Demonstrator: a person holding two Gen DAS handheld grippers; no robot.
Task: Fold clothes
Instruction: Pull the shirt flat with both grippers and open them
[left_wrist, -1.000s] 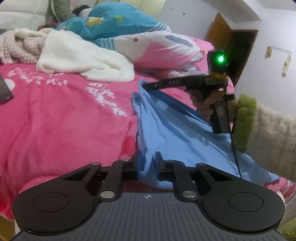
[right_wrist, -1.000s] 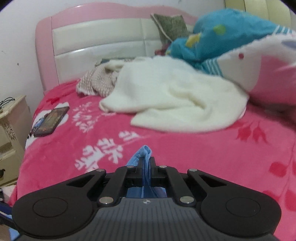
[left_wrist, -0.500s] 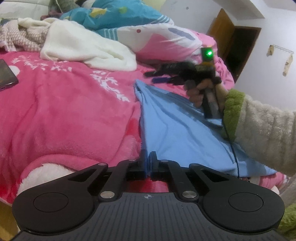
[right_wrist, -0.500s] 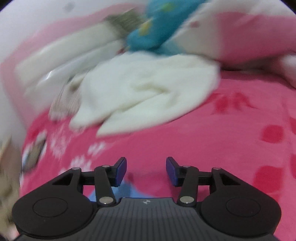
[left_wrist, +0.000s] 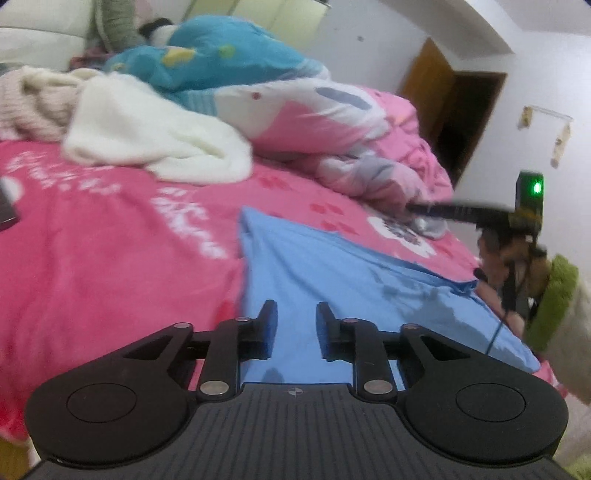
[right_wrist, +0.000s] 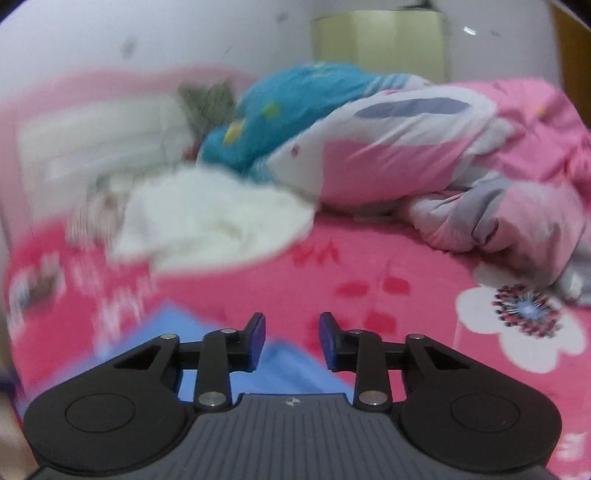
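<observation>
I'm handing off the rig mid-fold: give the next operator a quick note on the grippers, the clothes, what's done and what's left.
Left gripper: jaws opening, nothing held, over the blue garment.
Right gripper: jaws closing, nothing between them, off the garment's far-right side.
Garment lies released on the pink bed, one side apparently folded over.
White garment and knit lie unfolded near the pillows.
Left: finish the blue garment, then those.

We see a bed with a pink flowered cover (left_wrist: 92, 258). On it the blue garment (left_wrist: 332, 280) lies flat at six o'clock, a white fleece (left_wrist: 147, 140) at ten, a bunched pink-and-white quilt (left_wrist: 332, 125) at one.
</observation>
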